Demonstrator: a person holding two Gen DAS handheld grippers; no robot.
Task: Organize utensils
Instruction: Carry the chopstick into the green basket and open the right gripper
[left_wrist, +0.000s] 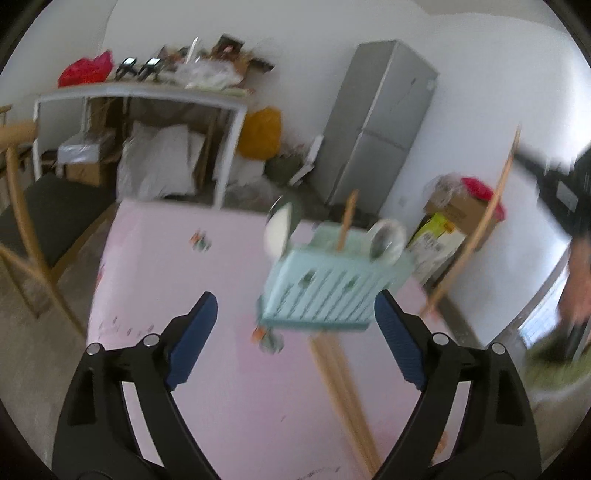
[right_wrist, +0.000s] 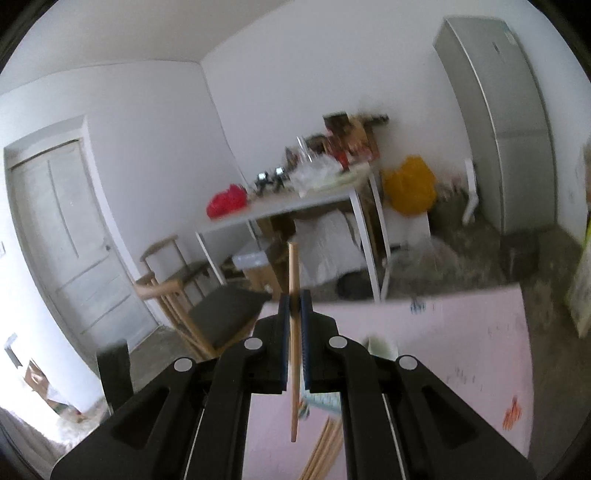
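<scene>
Left gripper (left_wrist: 295, 325) hangs spread wide, empty, low over the pink table (left_wrist: 155, 266); the mint utensil basket (left_wrist: 325, 288) sits just ahead, slightly right. Loose chopsticks (left_wrist: 343, 384) lie lengthwise beside it. Right gripper (right_wrist: 294, 325) is clamped on one chopstick (right_wrist: 293, 280), held near upright, so I judge it goes down into the basket.

Domestic room, cluttered, used for dining and storage. Indicated by: tall grey refrigerator (left_wrist: 373, 125) against white wall; white side table (right_wrist: 295, 206) heaped with bags and boxes; wooden chair (right_wrist: 207, 314); panelled door (right_wrist: 70, 236); pink-covered table (left_wrist: 177, 280).
</scene>
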